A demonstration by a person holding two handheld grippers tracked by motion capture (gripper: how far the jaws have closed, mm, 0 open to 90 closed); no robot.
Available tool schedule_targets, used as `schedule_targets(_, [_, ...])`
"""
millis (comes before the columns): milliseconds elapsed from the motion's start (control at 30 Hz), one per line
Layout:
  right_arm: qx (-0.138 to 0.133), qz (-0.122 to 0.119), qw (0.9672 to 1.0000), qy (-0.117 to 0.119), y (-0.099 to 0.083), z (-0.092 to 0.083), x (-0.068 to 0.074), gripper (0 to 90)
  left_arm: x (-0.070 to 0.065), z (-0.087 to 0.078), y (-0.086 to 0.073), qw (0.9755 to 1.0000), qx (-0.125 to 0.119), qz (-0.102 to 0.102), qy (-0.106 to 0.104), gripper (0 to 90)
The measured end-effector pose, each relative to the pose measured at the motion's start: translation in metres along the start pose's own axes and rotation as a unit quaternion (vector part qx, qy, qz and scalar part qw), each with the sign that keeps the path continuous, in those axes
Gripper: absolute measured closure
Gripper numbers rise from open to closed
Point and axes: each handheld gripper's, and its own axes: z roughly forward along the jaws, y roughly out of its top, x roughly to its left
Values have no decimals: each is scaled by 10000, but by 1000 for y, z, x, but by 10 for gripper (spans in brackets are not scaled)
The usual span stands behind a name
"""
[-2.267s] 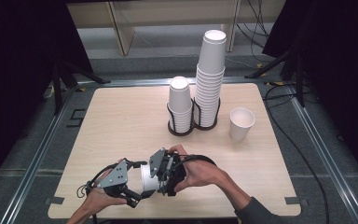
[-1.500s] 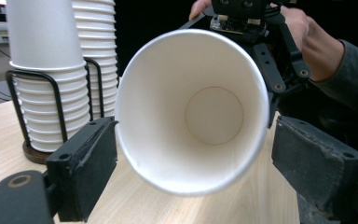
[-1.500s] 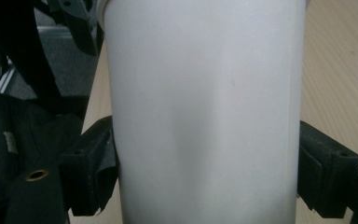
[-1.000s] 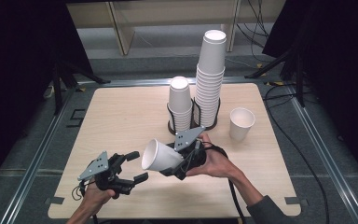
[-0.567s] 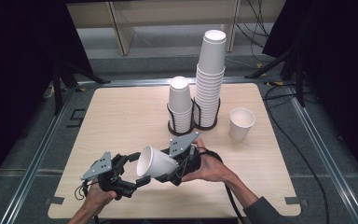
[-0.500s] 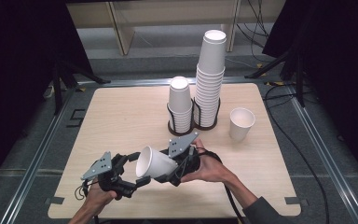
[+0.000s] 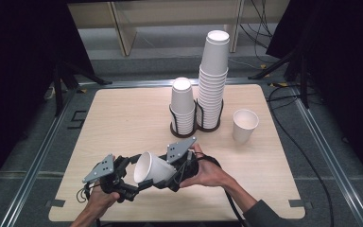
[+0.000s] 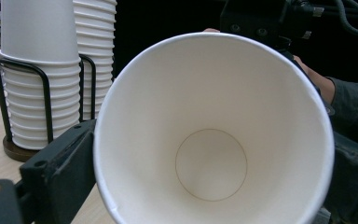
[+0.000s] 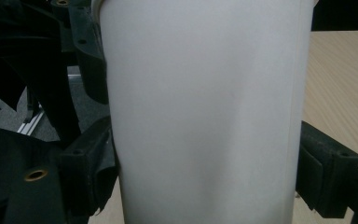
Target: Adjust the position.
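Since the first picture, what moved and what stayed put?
The right gripper pulled the paper cup away, then swung its mouth back toward the left gripper, whose jaws have just been opening around the rim. Both cup stacks and the lone cup stayed put.

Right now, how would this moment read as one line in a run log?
right gripper: shut on paper cup, lying sideways | left gripper: jaws just opening, astride cup rim | loose cup: upright beside racks

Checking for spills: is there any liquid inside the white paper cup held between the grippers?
No, the left gripper view looks straight into the white paper cup, and its round bottom is dry and bare.
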Motion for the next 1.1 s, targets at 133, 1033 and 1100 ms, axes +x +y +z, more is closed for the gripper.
schedule_targets(133, [25,-31,10000,1,-1,2,0,194,0,0,0,10000,53,54,-34,71])
schedule_targets(1033, [1300,-197,9909,-283,7,6,6,156,-7,5,1,9930,888,770,93,102])
schedule_targets(1100, [1319,-215,9907,-267,9,8,6,157,-7,5,1,9926,909,804,88,102])
